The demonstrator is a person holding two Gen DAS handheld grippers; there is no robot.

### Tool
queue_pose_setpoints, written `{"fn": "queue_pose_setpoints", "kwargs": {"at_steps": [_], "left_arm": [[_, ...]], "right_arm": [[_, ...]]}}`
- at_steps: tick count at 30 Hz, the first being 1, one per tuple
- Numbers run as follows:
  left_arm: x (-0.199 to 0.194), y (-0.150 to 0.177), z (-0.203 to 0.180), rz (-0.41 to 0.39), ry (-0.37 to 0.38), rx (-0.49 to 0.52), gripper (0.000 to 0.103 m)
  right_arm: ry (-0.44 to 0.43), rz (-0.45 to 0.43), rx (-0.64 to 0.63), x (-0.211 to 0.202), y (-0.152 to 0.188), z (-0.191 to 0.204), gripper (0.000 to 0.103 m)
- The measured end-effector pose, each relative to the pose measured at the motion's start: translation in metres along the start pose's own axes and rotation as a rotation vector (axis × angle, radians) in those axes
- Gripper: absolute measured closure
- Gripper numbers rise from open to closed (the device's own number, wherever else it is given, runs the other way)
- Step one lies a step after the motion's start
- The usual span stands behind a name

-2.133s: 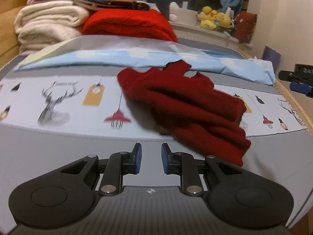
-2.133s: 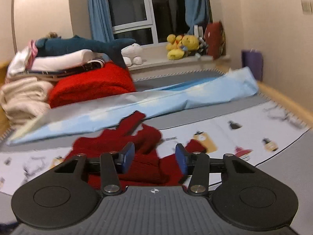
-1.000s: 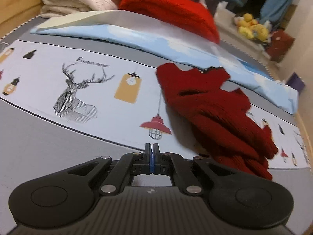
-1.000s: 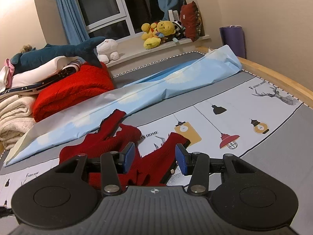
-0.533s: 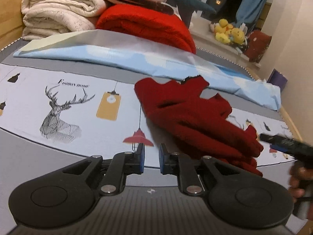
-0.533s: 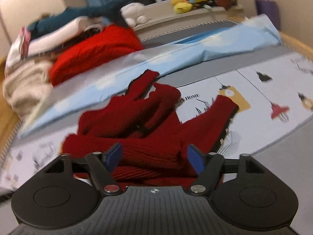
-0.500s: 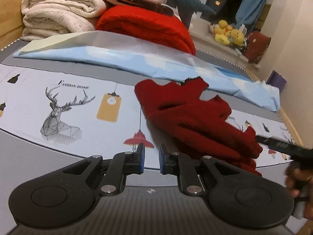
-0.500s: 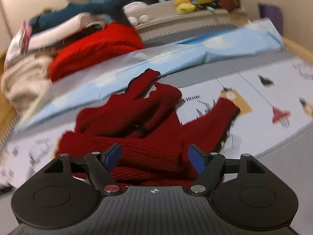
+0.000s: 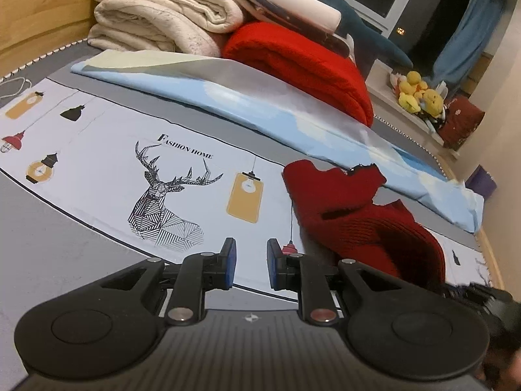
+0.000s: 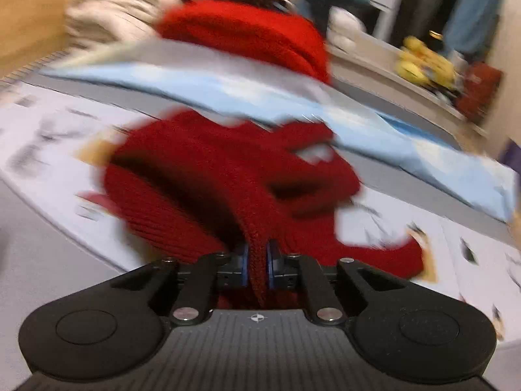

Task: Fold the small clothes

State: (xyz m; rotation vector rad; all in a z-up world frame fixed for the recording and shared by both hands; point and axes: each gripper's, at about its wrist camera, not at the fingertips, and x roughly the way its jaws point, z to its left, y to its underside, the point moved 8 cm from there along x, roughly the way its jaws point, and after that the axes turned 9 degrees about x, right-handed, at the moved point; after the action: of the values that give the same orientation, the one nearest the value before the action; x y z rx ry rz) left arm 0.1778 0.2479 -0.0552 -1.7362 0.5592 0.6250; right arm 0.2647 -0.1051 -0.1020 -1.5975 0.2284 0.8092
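On the bed, a small dark red sweater (image 9: 355, 215) lies in a loose heap on the printed sheet (image 9: 97, 150), not flat and not neat. The right gripper (image 10: 257, 265) has its two fingers pressed shut on a thick knit edge of the sweater, and that edge runs right between the blue pads. The right wrist view is very blurry, so it is hard to tell which part of the sweater that edge is. The left gripper (image 9: 249, 265) hangs low over the sheet, just beside the sweater, with its fingers apart and nothing between them. It does not touch the sweater. Behind the sweater lies a long light blue cloth (image 9: 260, 107), and farther back sits a pile with a cream blanket (image 9: 156, 22) and a bright red blanket (image 9: 302, 62). The folding looks like it has only just begun. No tidy fold shows yet, and the sleeves stick out in different ways. Most of the job is probably left: spread the sweater flat, tuck the sleeves in, then fold it over.
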Motion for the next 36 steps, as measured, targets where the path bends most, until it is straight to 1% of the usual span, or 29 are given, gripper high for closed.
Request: {"fn": "queue_pose_setpoints", "kwargs": {"at_steps": [1, 4, 5, 6, 8, 9, 11, 12, 13, 14, 16, 17, 18, 20, 22, 24, 26, 27, 29, 31, 33, 34, 36], "left_arm": [[-0.001, 0.000, 0.000, -0.001, 0.001, 0.002, 0.083], [-0.003, 0.001, -0.001, 0.000, 0.010, 0.000, 0.083], [-0.003, 0.002, -0.002, 0.005, 0.016, -0.003, 0.083], [-0.002, 0.003, -0.004, 0.013, 0.021, -0.003, 0.083], [0.002, 0.008, -0.011, 0.039, 0.023, 0.011, 0.083], [0.005, 0.012, -0.013, 0.054, 0.018, 0.024, 0.083], [0.012, 0.021, -0.019, 0.093, 0.019, 0.034, 0.082], [0.016, 0.027, -0.022, 0.117, 0.029, 0.028, 0.080], [0.020, 0.032, -0.023, 0.143, 0.045, 0.021, 0.077], [0.025, 0.038, -0.026, 0.169, 0.061, 0.014, 0.073], [0.034, 0.048, -0.030, 0.218, 0.085, 0.010, 0.068], [0.039, 0.053, -0.032, 0.238, 0.087, 0.014, 0.065], [0.043, 0.058, -0.035, 0.258, 0.088, 0.017, 0.063], [0.055, 0.070, -0.037, 0.300, 0.093, 0.015, 0.055], [0.066, 0.082, -0.039, 0.342, 0.096, 0.004, 0.054], [0.075, 0.090, -0.041, 0.376, 0.096, -0.008, 0.051], [0.081, 0.094, -0.042, 0.388, 0.091, -0.004, 0.046], [0.083, 0.095, -0.042, 0.393, 0.083, -0.002, 0.045], [0.089, 0.098, -0.042, 0.406, 0.075, -0.020, 0.044], [0.095, 0.102, -0.039, 0.427, 0.075, -0.051, 0.044], [0.099, 0.103, -0.038, 0.436, 0.077, -0.071, 0.044], [0.100, 0.104, -0.038, 0.439, 0.078, -0.074, 0.044], [0.103, 0.105, -0.040, 0.444, 0.083, -0.076, 0.046]], "right_arm": [[-0.092, -0.005, -0.010, -0.014, -0.003, 0.020, 0.094], [-0.472, 0.037, -0.077, -0.065, 0.008, 0.106, 0.094], [-0.542, 0.055, -0.091, -0.075, 0.013, 0.127, 0.094], [-0.585, 0.079, -0.109, -0.082, 0.021, 0.152, 0.094], [-0.575, 0.113, -0.112, -0.081, 0.034, 0.180, 0.093], [-0.564, 0.146, -0.071, -0.075, 0.040, 0.188, 0.092], [-0.527, 0.205, -0.017, -0.068, 0.047, 0.191, 0.088], [-0.501, 0.201, -0.022, -0.070, 0.044, 0.187, 0.088], [-0.482, 0.183, -0.023, -0.076, 0.038, 0.180, 0.085], [-0.464, 0.153, 0.006, -0.082, 0.027, 0.166, 0.075], [-0.435, 0.096, 0.087, -0.090, 0.009, 0.133, 0.064], [-0.400, 0.063, 0.126, -0.091, 0.000, 0.112, 0.062], [-0.341, 0.033, 0.163, -0.087, -0.005, 0.087, 0.061], [-0.207, 0.012, 0.238, -0.069, -0.002, 0.039, 0.061], [-0.055, 0.036, 0.361, -0.039, 0.016, -0.011, 0.061], [0.042, 0.094, 0.460, -0.010, 0.040, -0.039, 0.060], [0.061, 0.133, 0.547, 0.016, 0.053, -0.052, 0.060], [0.061, 0.155, 0.566, 0.028, 0.057, -0.057, 0.060], [0.054, 0.196, 0.555, 0.049, 0.065, -0.062, 0.059], [-0.002, 0.248, 0.532, 0.066, 0.071, -0.055, 0.059], [-0.037, 0.267, 0.486, 0.076, 0.076, -0.038, 0.053], [-0.035, 0.263, 0.435, 0.078, 0.076, -0.029, 0.047], [-0.013, 0.260, 0.350, 0.085, 0.076, -0.018, 0.047]]}}
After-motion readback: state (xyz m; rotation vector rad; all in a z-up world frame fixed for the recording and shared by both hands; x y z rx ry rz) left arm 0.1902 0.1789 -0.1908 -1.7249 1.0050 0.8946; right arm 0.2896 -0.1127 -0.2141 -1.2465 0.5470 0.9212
